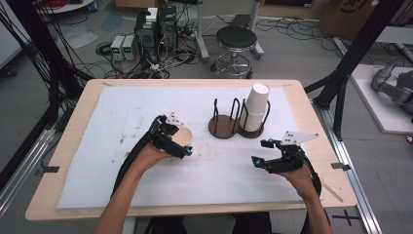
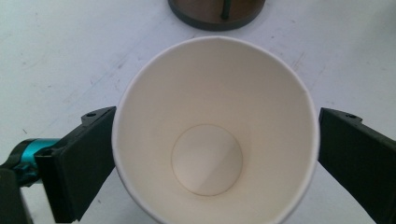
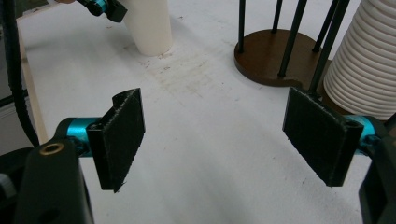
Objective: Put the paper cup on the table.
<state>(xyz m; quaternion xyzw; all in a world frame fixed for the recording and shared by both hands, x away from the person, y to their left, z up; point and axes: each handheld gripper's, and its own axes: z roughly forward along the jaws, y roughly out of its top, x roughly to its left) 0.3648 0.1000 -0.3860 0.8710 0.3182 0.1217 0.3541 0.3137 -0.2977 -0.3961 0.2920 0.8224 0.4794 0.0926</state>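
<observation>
The white paper cup (image 2: pixel 208 158) stands upright, mouth up, on the white padded mat (image 1: pixel 146 102) that covers the pale wooden desk (image 1: pixel 73 146). It is a little left of the desk's middle and nearer the front edge than the back.

The left gripper (image 1: pixel 181 140) straddles the cup with its jaws wide. In the left gripper view 1 black pad (image 2: pixel 88 158) lies right against the cup wall, while the other (image 2: pixel 355 149) stands just clear of it, so the cup is between the fingers but not clamped. The right gripper (image 1: pixel 259 152) hovers over the mat toward the desk's right front corner, about half open with nothing between its jaws.

The cup looks freshly stood or about to be taken. Either way the thin wall dents and the cup tips easily, so:
- Centre the jaws so that both pads meet or leave the wall together.
- Move straight up or straight back toward the front edge, not sideways.

Just behind and to the right of the cup is the dark brown wooden holder of 2 round bases with black wire hoops (image 1: pixel 224 127). Its right base carries a tall stack of white paper cups (image 1: pixel 255 109). The near hoops are the 1 real snag, and that side needs a high approach. The mat toward the left edge and along the front is bare, with plenty of room for both hands.
</observation>
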